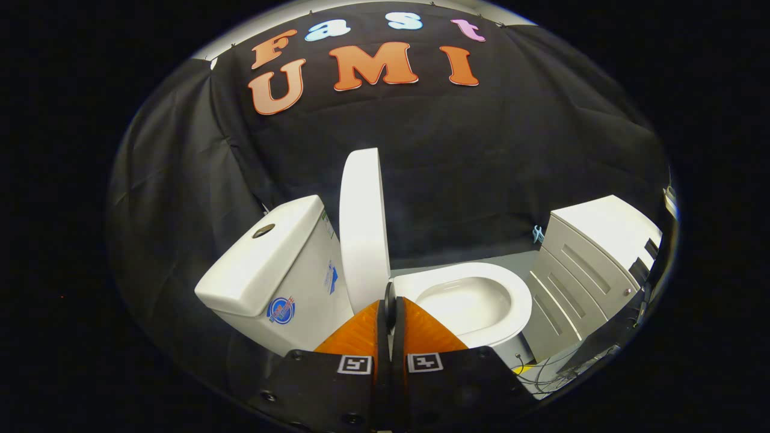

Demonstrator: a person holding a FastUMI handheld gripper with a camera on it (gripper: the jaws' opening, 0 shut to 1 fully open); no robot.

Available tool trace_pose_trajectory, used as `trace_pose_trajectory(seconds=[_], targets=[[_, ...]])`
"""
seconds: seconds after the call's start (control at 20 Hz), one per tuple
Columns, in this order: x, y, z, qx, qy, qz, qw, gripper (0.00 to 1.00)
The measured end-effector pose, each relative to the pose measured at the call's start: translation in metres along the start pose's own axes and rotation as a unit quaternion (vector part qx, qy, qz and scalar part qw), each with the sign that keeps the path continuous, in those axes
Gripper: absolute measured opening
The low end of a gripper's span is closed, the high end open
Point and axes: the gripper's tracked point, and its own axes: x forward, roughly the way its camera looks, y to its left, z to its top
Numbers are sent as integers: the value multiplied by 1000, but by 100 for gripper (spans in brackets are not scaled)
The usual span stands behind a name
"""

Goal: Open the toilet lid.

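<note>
The white toilet stands just ahead of me, seen from its side. Its lid (pixel 363 228) stands upright, raised off the seat and close to the cistern (pixel 271 264). The seat ring (pixel 481 282) lies flat, and the bowl (pixel 463 300) is open to view. My gripper (pixel 390 299) is low in front of the lid's hinge end, its tips by the lid's lower edge. The two fingers are pressed together, and I see nothing held between them.
A white cabinet with drawers (pixel 592 264) stands just beyond the bowl, to the right of the fingers. A small blue object (pixel 537 233) lies on the grey floor by the black cloth wall. Cables (pixel 535 373) trail on the floor near the cabinet's base.
</note>
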Motion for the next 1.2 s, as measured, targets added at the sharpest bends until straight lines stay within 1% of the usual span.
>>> trace_pose_trajectory(seconds=[0.35,0.85,1.0,1.2], targets=[[-1,29,-5,-28,-1,10,1000,8],[-2,73,-15,-57,7,36,998,8],[-3,88,-19,-75,9,43,996,8],[-3,92,-18,-78,6,43,996,9]])
